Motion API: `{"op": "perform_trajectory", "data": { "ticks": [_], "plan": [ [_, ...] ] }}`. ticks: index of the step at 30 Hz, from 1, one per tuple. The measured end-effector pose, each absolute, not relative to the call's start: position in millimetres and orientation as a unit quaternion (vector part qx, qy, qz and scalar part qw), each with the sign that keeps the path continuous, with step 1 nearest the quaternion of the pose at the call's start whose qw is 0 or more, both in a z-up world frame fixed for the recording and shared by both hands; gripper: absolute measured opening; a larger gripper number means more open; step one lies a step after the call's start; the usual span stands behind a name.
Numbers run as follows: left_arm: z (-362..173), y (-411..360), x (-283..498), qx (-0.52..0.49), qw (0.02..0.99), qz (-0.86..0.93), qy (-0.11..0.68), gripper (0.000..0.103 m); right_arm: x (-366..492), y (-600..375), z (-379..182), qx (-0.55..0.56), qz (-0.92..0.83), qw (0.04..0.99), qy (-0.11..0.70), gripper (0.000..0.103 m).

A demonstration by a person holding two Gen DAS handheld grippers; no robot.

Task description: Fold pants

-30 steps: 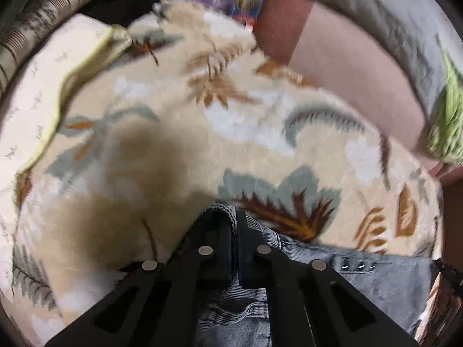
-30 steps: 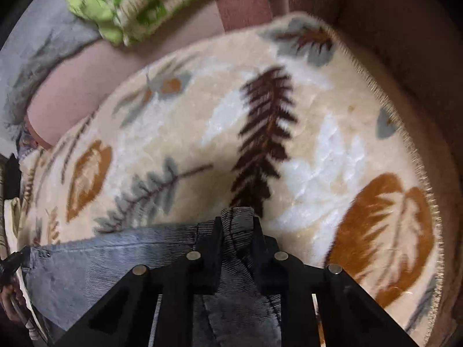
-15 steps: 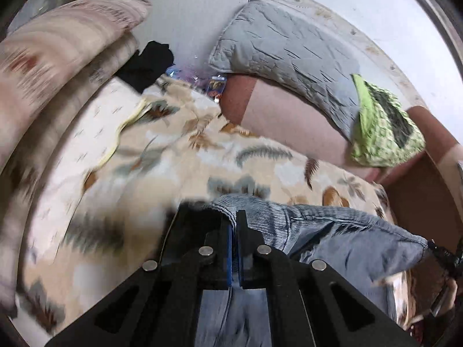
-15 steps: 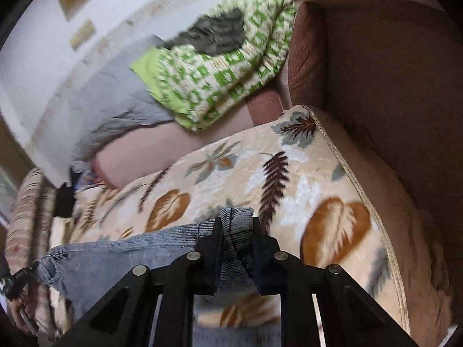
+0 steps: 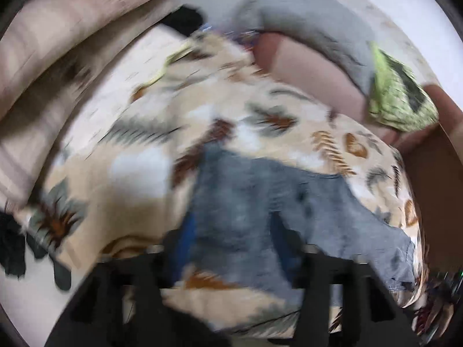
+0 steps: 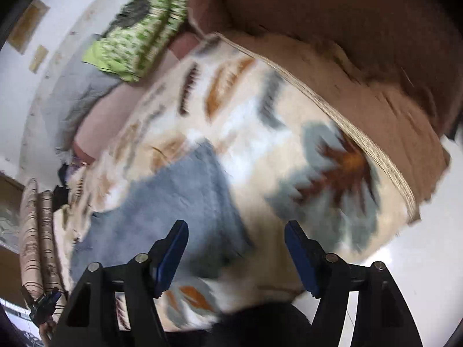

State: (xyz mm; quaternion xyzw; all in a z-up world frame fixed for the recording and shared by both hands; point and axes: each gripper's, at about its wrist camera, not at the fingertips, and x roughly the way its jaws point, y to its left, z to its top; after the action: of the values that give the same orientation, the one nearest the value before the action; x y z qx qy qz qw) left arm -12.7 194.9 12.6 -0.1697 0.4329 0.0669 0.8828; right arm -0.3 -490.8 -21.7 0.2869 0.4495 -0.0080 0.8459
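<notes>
The jeans [image 5: 254,202] lie folded on the leaf-patterned blanket [image 5: 139,173] covering the couch. Both the left gripper [image 5: 231,248] and right gripper [image 6: 235,245] are opening, jaws spread above the denim, gripping nothing.

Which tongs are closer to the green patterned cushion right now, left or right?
Cannot tell. Both left tongs and right tongs, opening and empty, hang over the jeans, far from the green cushion.

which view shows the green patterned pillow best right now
The left wrist view: the green patterned pillow is fairly sharp there, leaning beside the grey quilted cushion against the wall. The right wrist view also catches it, but streaked by motion blur near the upper edge.
</notes>
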Motion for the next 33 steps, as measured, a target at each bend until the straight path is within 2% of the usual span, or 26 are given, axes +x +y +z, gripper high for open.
{"op": "perform_trajectory", "data": {
  "ticks": [3,7,8,9,10,11,15,17,22,25,26,27,28,29,33],
  "plan": [
    [-5,158,9,-0.119,0.886,0.063,0.444,0.059,34,-474,-13,0.272,0.019,0.849,0.452,0.073],
    [-62,144,27,-0.082,0.858,0.101,0.497,0.059,91,-463,-37,0.251,-0.009,0.832,0.495,0.073],
    [-75,147,27,-0.081,0.854,0.112,0.501,0.062,103,-461,-44,0.245,-0.015,0.825,0.509,0.073],
    [-77,150,25,-0.083,0.858,0.115,0.494,0.062,114,-457,-52,0.238,-0.013,0.820,0.520,0.062],
    [-76,151,24,-0.085,0.861,0.114,0.488,0.062,117,-456,-56,0.224,-0.007,0.821,0.525,0.043],
    [-76,151,24,-0.083,0.862,0.111,0.488,0.062,124,-447,-56,0.190,-0.008,0.826,0.532,0.015],
    [-79,156,29,-0.082,0.861,0.109,0.490,0.065,128,-428,-24,0.085,-0.037,0.860,0.501,0.008],
    [-80,156,29,-0.079,0.862,0.112,0.488,0.067,128,-424,-12,0.047,-0.064,0.875,0.477,0.008],
    [-78,153,25,-0.070,0.864,0.106,0.487,0.068,131,-436,-46,0.070,-0.072,0.847,0.523,0.010],
    [-79,155,25,-0.073,0.864,0.102,0.488,0.069,86,-445,-17,0.148,-0.049,0.866,0.475,0.018],
    [-79,155,26,-0.073,0.864,0.103,0.487,0.069,71,-448,-9,0.173,-0.041,0.867,0.465,0.041],
    [-79,154,26,-0.073,0.865,0.104,0.486,0.069,56,-448,-5,0.202,-0.032,0.865,0.459,0.081],
    [-80,154,26,-0.073,0.865,0.105,0.485,0.069,30,-451,-4,0.252,-0.021,0.852,0.458,0.094],
    [-80,154,25,-0.073,0.866,0.106,0.483,0.069,17,-454,-7,0.286,-0.016,0.844,0.454,0.100],
    [-79,155,24,-0.078,0.867,0.101,0.482,0.069,-33,-456,-39,0.419,0.022,0.781,0.463,0.099]
  ]
}}
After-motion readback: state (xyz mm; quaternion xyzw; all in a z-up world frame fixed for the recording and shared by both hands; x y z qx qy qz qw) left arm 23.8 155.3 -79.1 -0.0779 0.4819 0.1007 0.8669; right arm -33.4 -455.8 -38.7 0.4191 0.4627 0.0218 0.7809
